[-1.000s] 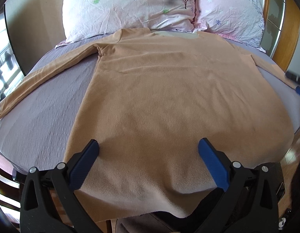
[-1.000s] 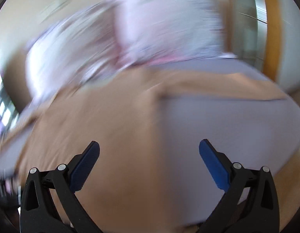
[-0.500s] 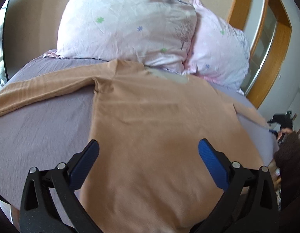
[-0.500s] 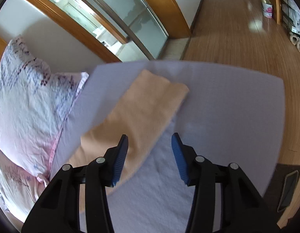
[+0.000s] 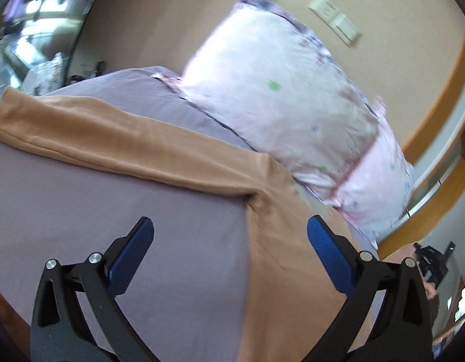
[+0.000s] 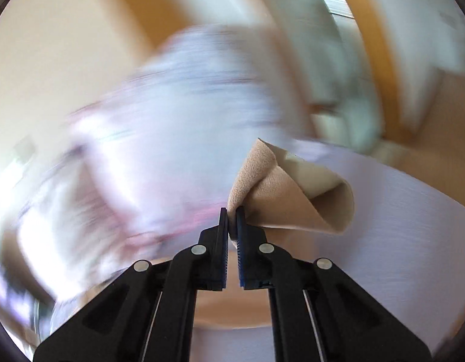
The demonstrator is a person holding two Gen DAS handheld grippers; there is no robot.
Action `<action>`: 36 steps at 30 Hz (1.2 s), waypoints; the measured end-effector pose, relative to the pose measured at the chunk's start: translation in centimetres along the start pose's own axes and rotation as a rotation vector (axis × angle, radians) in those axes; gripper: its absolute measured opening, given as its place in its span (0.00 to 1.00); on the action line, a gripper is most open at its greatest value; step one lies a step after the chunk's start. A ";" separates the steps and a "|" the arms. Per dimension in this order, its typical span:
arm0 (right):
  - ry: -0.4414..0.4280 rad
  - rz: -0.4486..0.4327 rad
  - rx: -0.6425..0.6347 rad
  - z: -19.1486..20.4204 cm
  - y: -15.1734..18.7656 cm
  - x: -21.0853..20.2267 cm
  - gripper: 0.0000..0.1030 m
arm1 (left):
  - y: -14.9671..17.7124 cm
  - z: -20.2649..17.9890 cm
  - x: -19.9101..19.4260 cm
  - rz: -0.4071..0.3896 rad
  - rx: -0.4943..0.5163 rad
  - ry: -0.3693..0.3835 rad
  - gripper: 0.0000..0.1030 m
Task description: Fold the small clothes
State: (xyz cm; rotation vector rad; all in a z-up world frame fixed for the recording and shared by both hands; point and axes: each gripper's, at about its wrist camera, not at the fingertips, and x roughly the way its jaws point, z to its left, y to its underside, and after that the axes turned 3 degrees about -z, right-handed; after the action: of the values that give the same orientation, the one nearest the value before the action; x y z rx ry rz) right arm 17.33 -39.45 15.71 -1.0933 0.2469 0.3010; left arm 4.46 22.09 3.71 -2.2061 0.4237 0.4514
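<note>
A tan long-sleeved top (image 5: 292, 271) lies flat on a grey-purple bed sheet (image 5: 142, 199). In the left wrist view its left sleeve (image 5: 117, 147) stretches out to the left. My left gripper (image 5: 229, 247) is open and empty above the sheet, just below the armpit. In the right wrist view my right gripper (image 6: 230, 214) is shut on the cuff of the top's right sleeve (image 6: 292, 199), which curls up lifted off the sheet (image 6: 398, 226). The rest of the top is hidden in that blurred view.
Two pink floral pillows (image 5: 292, 96) lean against the beige wall at the head of the bed. A wooden door frame (image 5: 437, 96) stands to the right. A window area (image 5: 30, 30) is at the far left.
My right gripper has closed on the right sleeve's cuff and lifted it, swinging fast. My left gripper has moved left toward the left sleeve and armpit, still open.
</note>
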 end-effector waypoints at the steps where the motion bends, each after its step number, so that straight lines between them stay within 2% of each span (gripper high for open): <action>1: -0.071 0.019 -0.041 3.3 0.6 0.7 0.05 | -0.5 0.8 -0.2 -0.010 -0.024 -0.010 0.98; 4: -0.279 0.148 -0.149 13.6 4.7 5.2 0.05 | -1.9 3.2 -0.7 -0.036 -0.105 -0.048 0.98; 6: -0.341 0.257 -0.209 18.4 8.6 8.2 0.05 | -2.6 4.6 -1.1 -0.052 -0.152 -0.064 0.98; 7: -0.373 0.358 -0.260 21.1 11.5 10.2 0.06 | -3.0 5.3 -1.3 -0.059 -0.175 -0.078 0.98; 10: -0.430 0.668 -0.358 26.0 19.7 13.5 0.07 | -3.7 7.2 -1.6 -0.067 -0.220 -0.113 0.98; 11: -0.435 0.731 -0.372 26.7 21.2 13.7 0.10 | -4.0 7.8 -1.6 -0.063 -0.237 -0.118 0.98; 12: -0.443 0.750 -0.378 26.9 21.8 13.4 0.13 | -4.1 8.4 -1.6 -0.059 -0.256 -0.128 0.98; 13: -0.455 0.736 -0.374 26.7 21.6 13.0 0.28 | -4.4 9.3 -1.6 -0.057 -0.282 -0.136 0.98; 14: -0.458 0.702 -0.360 26.2 20.9 12.5 0.53 | -4.5 9.8 -1.6 -0.055 -0.301 -0.142 0.98; 16: -0.465 0.630 -0.313 25.1 18.8 11.5 0.74 | -4.8 11.3 -1.5 -0.049 -0.354 -0.166 0.96; 19: -0.480 0.571 -0.266 23.0 16.1 10.4 0.76 | -5.2 12.7 -1.2 -0.040 -0.417 -0.208 0.87; 21: -0.483 0.554 -0.236 21.2 15.3 9.3 0.78 | -5.6 13.3 -1.2 -0.034 -0.458 -0.211 0.83; 24: -0.489 0.551 -0.213 19.5 14.9 8.3 0.79 | -6.6 14.3 -0.8 -0.012 -0.510 -0.240 0.71; 27: -0.511 0.549 -0.188 18.0 14.8 7.9 0.80 | -7.4 15.7 -0.6 0.006 -0.566 -0.284 0.41; 28: -0.520 0.547 -0.182 17.6 15.0 7.6 0.80 | -7.5 16.4 -0.4 0.020 -0.592 -0.303 0.19; 29: -0.526 0.546 -0.177 17.2 14.9 7.4 0.80 | -7.5 17.2 -0.2 0.036 -0.617 -0.314 0.08; 31: -0.531 0.538 -0.173 16.3 14.6 7.1 0.81 | -7.5 17.7 0.0 0.031 -0.642 -0.305 0.07; 32: -0.528 0.526 -0.172 15.7 14.4 7.0 0.81 | -7.8 17.1 0.0 0.026 -0.622 -0.324 0.07; 34: -0.517 0.501 -0.171 14.9 13.5 6.3 0.81 | -8.9 13.7 -0.2 -0.024 -0.496 -0.361 0.06; 36: -0.494 0.462 -0.165 13.7 12.4 5.8 0.81 | -10.3 8.7 0.4 -0.060 -0.330 -0.344 0.06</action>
State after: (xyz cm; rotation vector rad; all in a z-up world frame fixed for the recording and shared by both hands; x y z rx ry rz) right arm 18.94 -21.20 9.45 -1.0802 0.0277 1.0027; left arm 7.84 35.10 5.21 -2.3830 0.1015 0.9035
